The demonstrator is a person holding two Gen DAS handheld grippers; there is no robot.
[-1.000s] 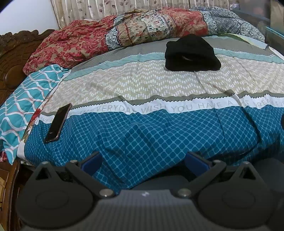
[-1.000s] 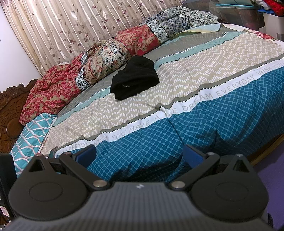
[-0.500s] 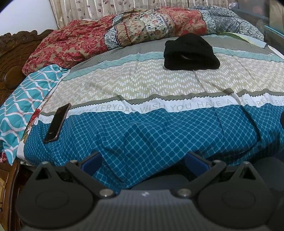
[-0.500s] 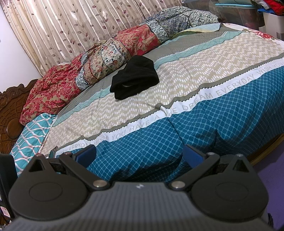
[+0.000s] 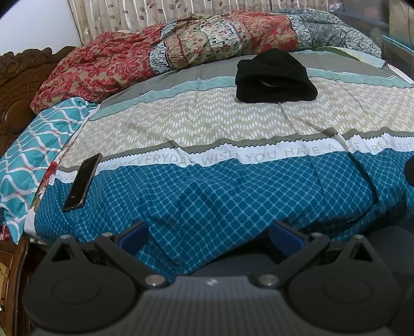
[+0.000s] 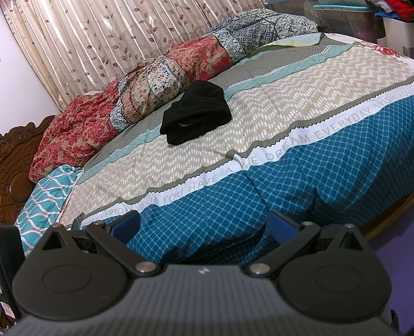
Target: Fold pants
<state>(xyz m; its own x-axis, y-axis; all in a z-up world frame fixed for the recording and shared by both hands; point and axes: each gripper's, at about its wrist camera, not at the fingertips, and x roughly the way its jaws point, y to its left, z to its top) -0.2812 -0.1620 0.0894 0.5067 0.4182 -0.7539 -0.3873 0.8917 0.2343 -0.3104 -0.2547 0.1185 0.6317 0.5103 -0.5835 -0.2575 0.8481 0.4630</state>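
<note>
Nothing has moved: pants lie bundled at twelve o'clock on the bed, folded already or untouched unclear, both grippers wide, empty.

Both wrist views low at bed edge, facing across (right angled leftward); share black pants.

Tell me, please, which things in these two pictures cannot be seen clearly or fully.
- Black pants: bunched in both views; legs and waistband cannot be told apart.
- Phone: clear in the left wrist view; in the right wrist view the right claw hides nearly all of it.
- Bedspread lettering: creases break some words, and the frame edge cuts it off.
- Plastic bins: cut by the top edge; contents unclear.
</note>
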